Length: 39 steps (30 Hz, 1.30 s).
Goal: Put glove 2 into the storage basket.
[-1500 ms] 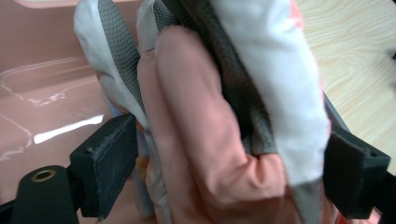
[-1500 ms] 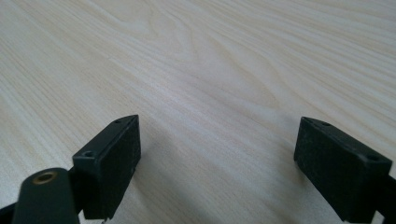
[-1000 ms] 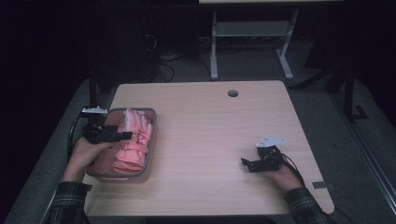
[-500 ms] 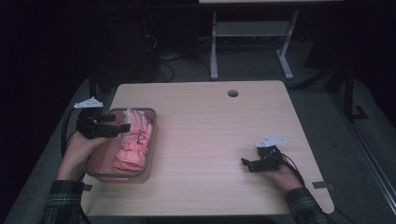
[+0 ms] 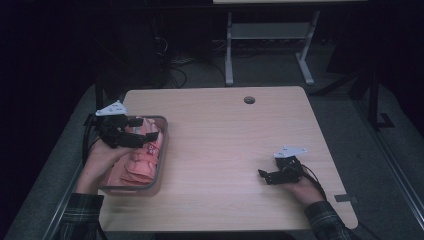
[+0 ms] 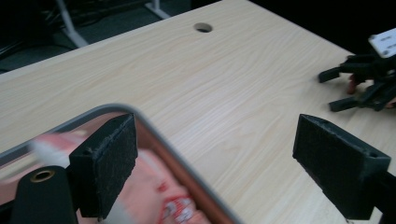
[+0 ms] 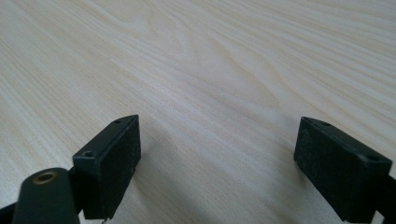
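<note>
Pink cloth (image 5: 142, 157) lay bunched in a grey-rimmed tray (image 5: 163, 150) at the left edge of the light wood tabletop (image 5: 225, 145). In the high view the left claw (image 5: 142, 129) hovered over the tray's far end, jaws parted, nothing between them; the person's left hand (image 5: 100, 162) came in over the near half of the tray. The left gripper view added detail not seen from above: the tray's rounded corner (image 6: 135, 116) passed just beside the near jaw, the cloth (image 6: 159, 186) showed blurred below it with a small printed patch, and the far jaw stood over bare wood. That same view caught the right claw (image 6: 341, 88) across the tabletop, and the round cable hole (image 6: 203, 27) near the far edge.

High view placed the right claw (image 5: 265, 175) low on the tabletop's right side, well apart from the tray, pointing left. The right gripper view showed its jaws spread wide over plain wood grain (image 7: 210, 70), holding nothing, with a shadow beneath them.
</note>
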Each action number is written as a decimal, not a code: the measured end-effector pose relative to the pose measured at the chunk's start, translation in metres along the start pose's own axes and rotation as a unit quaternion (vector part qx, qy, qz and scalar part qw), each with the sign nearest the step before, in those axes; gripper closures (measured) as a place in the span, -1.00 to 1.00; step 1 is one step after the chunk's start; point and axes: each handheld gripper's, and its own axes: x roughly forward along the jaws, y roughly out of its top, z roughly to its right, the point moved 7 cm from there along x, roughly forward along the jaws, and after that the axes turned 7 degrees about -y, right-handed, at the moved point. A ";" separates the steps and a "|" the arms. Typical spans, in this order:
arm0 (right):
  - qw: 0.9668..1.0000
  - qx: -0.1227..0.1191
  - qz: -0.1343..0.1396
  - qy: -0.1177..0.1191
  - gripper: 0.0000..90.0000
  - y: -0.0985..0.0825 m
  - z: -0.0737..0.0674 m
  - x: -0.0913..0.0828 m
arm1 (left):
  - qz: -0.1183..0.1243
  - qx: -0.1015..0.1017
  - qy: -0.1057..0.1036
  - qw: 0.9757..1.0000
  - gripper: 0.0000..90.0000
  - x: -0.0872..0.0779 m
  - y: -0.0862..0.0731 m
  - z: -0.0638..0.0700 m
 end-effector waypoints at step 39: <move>1.000 -0.002 -0.001 0.002 -0.69 0.000 -0.001 0.000 | -0.060 0.044 -0.057 0.996 -0.69 0.142 -0.052 0.101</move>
